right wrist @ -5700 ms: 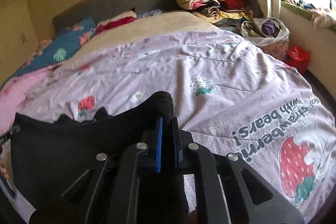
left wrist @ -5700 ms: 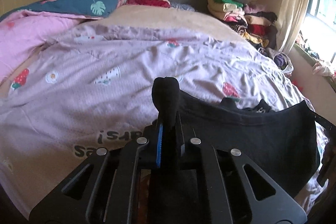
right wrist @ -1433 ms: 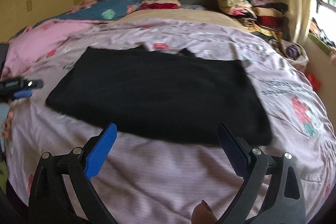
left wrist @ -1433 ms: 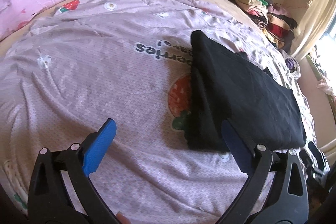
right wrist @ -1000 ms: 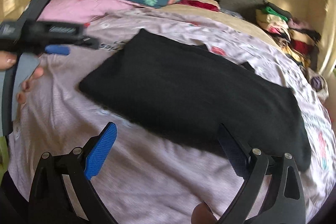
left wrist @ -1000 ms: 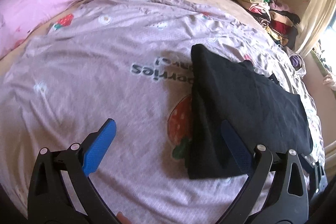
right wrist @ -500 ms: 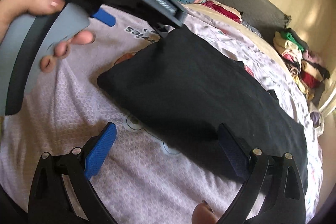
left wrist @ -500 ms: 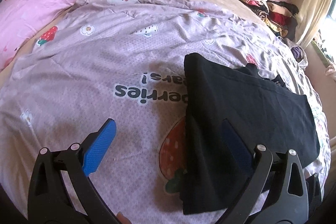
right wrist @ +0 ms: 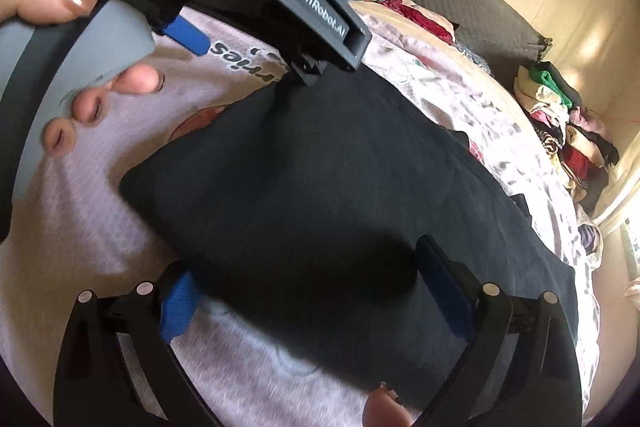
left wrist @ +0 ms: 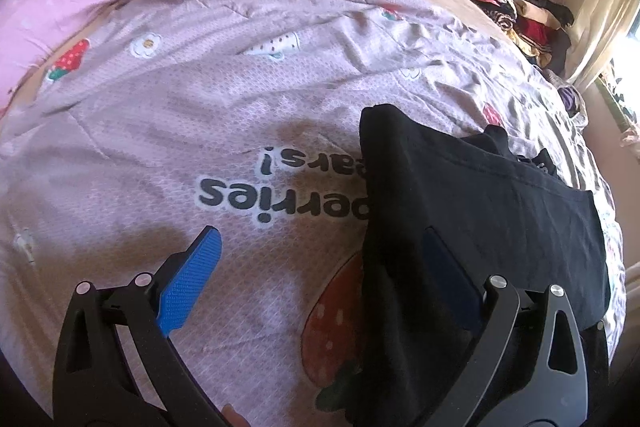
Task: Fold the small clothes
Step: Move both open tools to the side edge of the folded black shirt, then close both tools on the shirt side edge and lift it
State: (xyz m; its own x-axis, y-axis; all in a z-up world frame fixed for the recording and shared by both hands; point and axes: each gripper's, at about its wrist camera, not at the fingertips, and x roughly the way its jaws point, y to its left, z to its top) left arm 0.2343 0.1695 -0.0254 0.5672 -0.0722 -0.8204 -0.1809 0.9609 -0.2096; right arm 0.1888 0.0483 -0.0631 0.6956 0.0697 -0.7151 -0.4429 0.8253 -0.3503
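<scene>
The folded black cotton garment (left wrist: 480, 195) is seen lying flat on the lilac strawberry-print quilt (left wrist: 180, 115). The left gripper (left wrist: 324, 267) is spread wide, empty, one blue-padded finger over quilt, the other over the garment's near edge. The right gripper (right wrist: 316, 291) is likewise held fully apart above the black cloth, nothing clasped. The left hand (right wrist: 80, 39) is glimpsed gripping its tool.

Black open-framed plastic left gripper (left wrist: 320, 275) and matching right gripper (right wrist: 312, 303) with blue ribbed pads on the fingers (left wrist: 192, 283), silver screw heads at the joints, white "GenRobot.AI" lettering, grey handle under bare hand (right wrist: 84, 67).
</scene>
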